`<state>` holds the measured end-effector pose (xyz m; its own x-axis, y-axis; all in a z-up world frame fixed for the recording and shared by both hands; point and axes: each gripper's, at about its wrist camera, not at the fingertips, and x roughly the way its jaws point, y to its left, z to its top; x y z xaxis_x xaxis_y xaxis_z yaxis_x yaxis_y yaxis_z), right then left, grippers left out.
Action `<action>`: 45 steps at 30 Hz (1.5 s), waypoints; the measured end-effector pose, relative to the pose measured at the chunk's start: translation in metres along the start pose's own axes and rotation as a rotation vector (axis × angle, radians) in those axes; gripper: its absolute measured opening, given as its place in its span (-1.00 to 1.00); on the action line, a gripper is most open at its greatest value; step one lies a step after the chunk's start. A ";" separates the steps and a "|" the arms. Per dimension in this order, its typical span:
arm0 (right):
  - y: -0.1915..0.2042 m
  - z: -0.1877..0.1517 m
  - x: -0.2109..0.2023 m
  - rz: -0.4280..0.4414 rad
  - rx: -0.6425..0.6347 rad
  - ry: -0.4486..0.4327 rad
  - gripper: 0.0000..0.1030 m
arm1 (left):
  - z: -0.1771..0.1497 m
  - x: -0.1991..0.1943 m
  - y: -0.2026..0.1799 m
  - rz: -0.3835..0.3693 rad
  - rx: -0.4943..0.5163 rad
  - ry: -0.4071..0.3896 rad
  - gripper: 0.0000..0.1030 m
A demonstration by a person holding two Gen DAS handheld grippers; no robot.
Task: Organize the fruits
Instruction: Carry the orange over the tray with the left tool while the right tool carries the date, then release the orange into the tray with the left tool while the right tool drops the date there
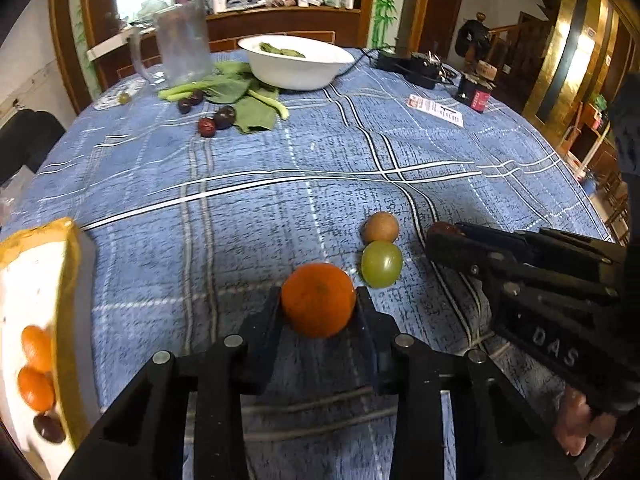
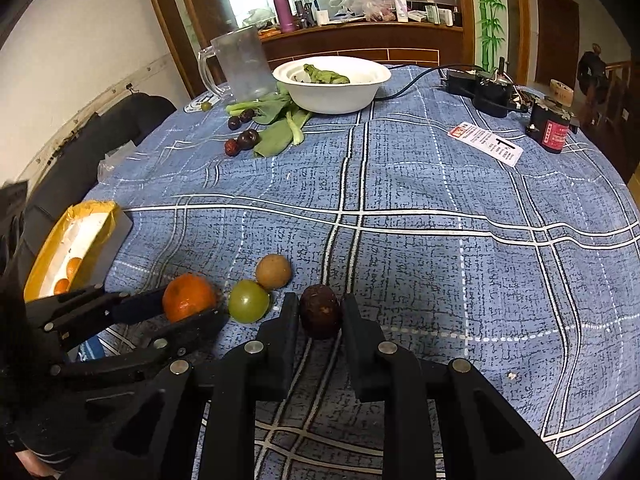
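Note:
My left gripper (image 1: 318, 300) is shut on an orange (image 1: 318, 299) just above the blue checked tablecloth; it also shows in the right wrist view (image 2: 188, 297). My right gripper (image 2: 320, 312) is shut on a dark red date (image 2: 320, 311), seen at the right in the left wrist view (image 1: 446, 229). A green fruit (image 1: 381, 263) and a brown fruit (image 1: 380, 227) lie touching between the two grippers. A yellow-rimmed white box (image 1: 68, 280) at the left holds two oranges (image 1: 36, 364) and a dark fruit (image 1: 49, 428).
At the far side stand a white bowl (image 1: 296, 65) with greens, a clear plastic jug (image 1: 182, 42), leafy greens (image 1: 244, 100) and several dark plums (image 1: 216, 120). A paper card (image 1: 436, 109), a dark jar (image 1: 476, 94) and a black power adapter (image 1: 408, 65) lie at the far right.

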<state>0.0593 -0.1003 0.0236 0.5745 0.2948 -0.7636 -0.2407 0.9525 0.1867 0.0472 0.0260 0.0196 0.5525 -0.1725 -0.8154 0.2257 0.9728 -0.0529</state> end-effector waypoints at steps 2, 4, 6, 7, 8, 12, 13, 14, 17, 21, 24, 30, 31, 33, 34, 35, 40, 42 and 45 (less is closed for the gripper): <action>-0.003 0.000 -0.003 0.072 0.031 -0.004 -0.56 | -0.004 -0.012 0.001 0.000 -0.010 -0.017 -0.35; -0.003 0.000 -0.005 0.111 0.045 -0.006 -0.56 | -0.010 -0.026 0.003 0.002 -0.023 -0.035 -0.35; -0.001 -0.002 -0.006 0.136 0.050 -0.006 -0.56 | -0.018 -0.042 0.006 0.009 -0.041 -0.051 -0.35; 0.000 -0.002 -0.007 0.141 0.050 -0.006 -0.56 | -0.021 -0.048 0.008 0.011 -0.049 -0.059 -0.35; 0.001 -0.003 -0.007 0.142 0.048 -0.006 -0.56 | -0.025 -0.055 0.011 0.016 -0.062 -0.069 -0.35; 0.008 -0.006 -0.007 0.138 0.034 -0.005 -0.56 | -0.043 -0.083 0.031 0.053 -0.130 -0.102 -0.35; 0.010 -0.007 -0.007 0.137 0.030 -0.006 -0.56 | -0.047 -0.089 0.037 0.059 -0.147 -0.107 -0.35; 0.011 -0.007 -0.007 0.135 0.027 -0.006 -0.56 | -0.051 -0.094 0.043 0.066 -0.165 -0.113 -0.34; 0.015 -0.010 -0.006 0.130 0.019 -0.002 -0.56 | -0.067 -0.112 0.074 0.097 -0.244 -0.131 -0.34; 0.021 -0.014 -0.003 0.123 0.024 0.009 -0.56 | -0.090 -0.135 0.124 0.156 -0.373 -0.146 -0.34; 0.031 -0.015 -0.007 0.124 0.022 0.010 -0.56 | -0.104 -0.148 0.151 0.188 -0.431 -0.155 -0.34; 0.089 -0.018 -0.021 0.185 -0.054 0.021 -0.55 | -0.132 -0.166 0.194 0.236 -0.525 -0.165 -0.34; 0.101 -0.018 -0.022 0.194 -0.076 0.022 -0.55 | -0.137 -0.166 0.199 0.226 -0.538 -0.163 -0.34; 0.130 -0.017 -0.024 0.224 -0.128 0.030 -0.55 | -0.144 -0.165 0.201 0.207 -0.547 -0.157 -0.34; 0.142 -0.017 -0.024 0.237 -0.148 0.035 -0.55 | -0.147 -0.164 0.202 0.199 -0.549 -0.154 -0.34; 0.156 -0.017 -0.025 0.249 -0.169 0.039 -0.55 | -0.148 -0.163 0.203 0.196 -0.551 -0.152 -0.34; 0.221 -0.020 -0.013 0.278 -0.276 0.069 -0.54 | -0.148 -0.158 0.201 0.184 -0.541 -0.152 -0.34; 0.240 -0.023 -0.004 0.270 -0.311 0.084 -0.54 | -0.142 -0.155 0.202 0.170 -0.535 -0.158 -0.34; 0.259 -0.025 0.009 0.240 -0.356 0.094 -0.54 | -0.133 -0.145 0.210 0.185 -0.534 -0.148 -0.34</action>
<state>-0.0177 0.1475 0.0500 0.4000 0.4803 -0.7806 -0.6225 0.7675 0.1533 -0.0923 0.2764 0.0501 0.6592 0.0255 -0.7515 -0.3001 0.9253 -0.2318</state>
